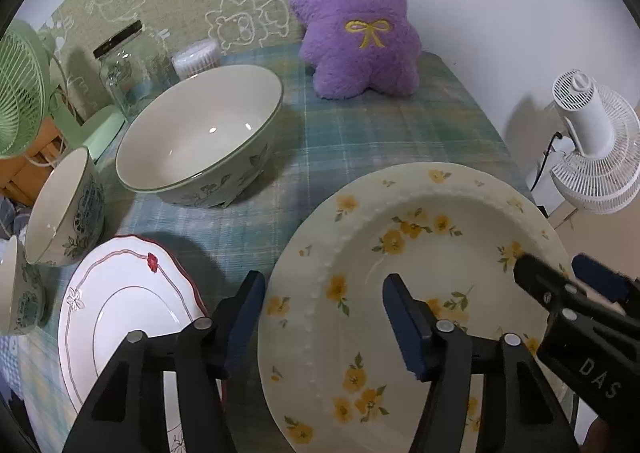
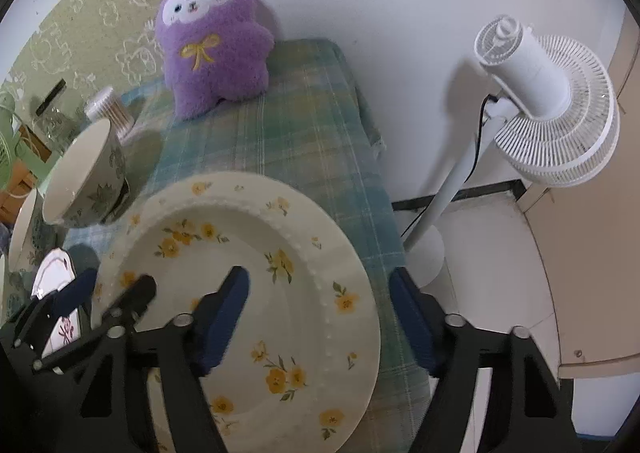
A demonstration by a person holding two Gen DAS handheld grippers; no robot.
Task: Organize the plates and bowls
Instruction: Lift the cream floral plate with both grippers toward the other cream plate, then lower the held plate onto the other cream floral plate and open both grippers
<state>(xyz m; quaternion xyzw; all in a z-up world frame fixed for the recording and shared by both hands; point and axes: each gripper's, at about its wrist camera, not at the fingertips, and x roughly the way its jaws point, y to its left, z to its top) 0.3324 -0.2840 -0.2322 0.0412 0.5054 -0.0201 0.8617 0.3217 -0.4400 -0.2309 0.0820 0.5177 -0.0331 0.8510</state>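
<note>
A cream plate with yellow flowers (image 1: pixel 360 237) (image 2: pixel 240 237) lies on the plaid tablecloth near its front right. My left gripper (image 1: pixel 324 317) straddles the plate's left rim, one finger outside and one over the well, with its pads not seen pressing. My right gripper (image 2: pixel 320 317) straddles the right rim the same way, and cloth shows between its outer finger and the rim. Left of the flowered plate lies a white plate with a red edge (image 1: pixel 128 313). Behind it stand a large floral bowl (image 1: pixel 200 141), a smaller bowl (image 1: pixel 64 209) and part of a third bowl (image 1: pixel 16 285).
A purple plush toy (image 1: pixel 356 33) sits at the back of the table. A glass jar (image 1: pixel 124 69), a cotton swab tub (image 1: pixel 196 57) and a green fan (image 1: pixel 20 89) stand at the back left. A white standing fan (image 2: pixel 552 105) is on the floor past the table's right edge (image 2: pixel 384 189).
</note>
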